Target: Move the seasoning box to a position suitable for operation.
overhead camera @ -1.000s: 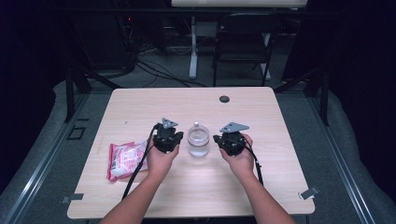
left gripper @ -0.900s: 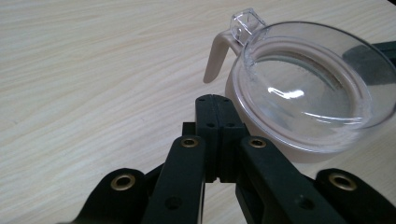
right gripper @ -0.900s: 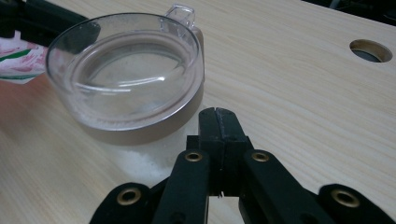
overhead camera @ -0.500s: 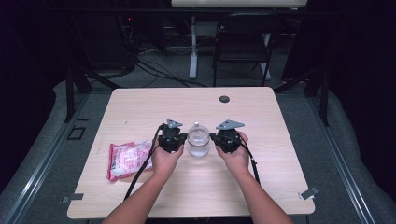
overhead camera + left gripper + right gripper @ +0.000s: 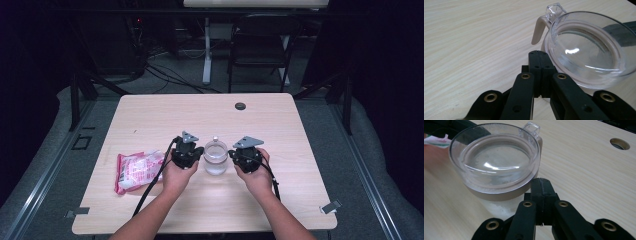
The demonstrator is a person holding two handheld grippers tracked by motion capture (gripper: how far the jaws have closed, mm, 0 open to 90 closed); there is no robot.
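Observation:
A clear jar (image 5: 216, 156) with a transparent flip lid and beige collar stands mid-table between my two grippers. In the left gripper view the jar (image 5: 586, 50) lies just right of my left gripper (image 5: 539, 53), whose jaws are pressed together with nothing between them. In the right gripper view the jar (image 5: 496, 162) is just left of my right gripper (image 5: 541, 181), also shut and empty. From above, the left gripper (image 5: 200, 153) and right gripper (image 5: 232, 155) flank the jar closely. I cannot tell whether either tip touches it.
A pink and white packet (image 5: 137, 170) lies on the table left of my left hand. A dark round grommet hole (image 5: 240, 106) sits near the far edge of the wooden table (image 5: 300, 200). A folding chair (image 5: 260, 45) stands beyond the table.
Both grippers have drawn in towards the jar from either side, closing the gaps that showed a second ago. The jar and packet have stayed put.

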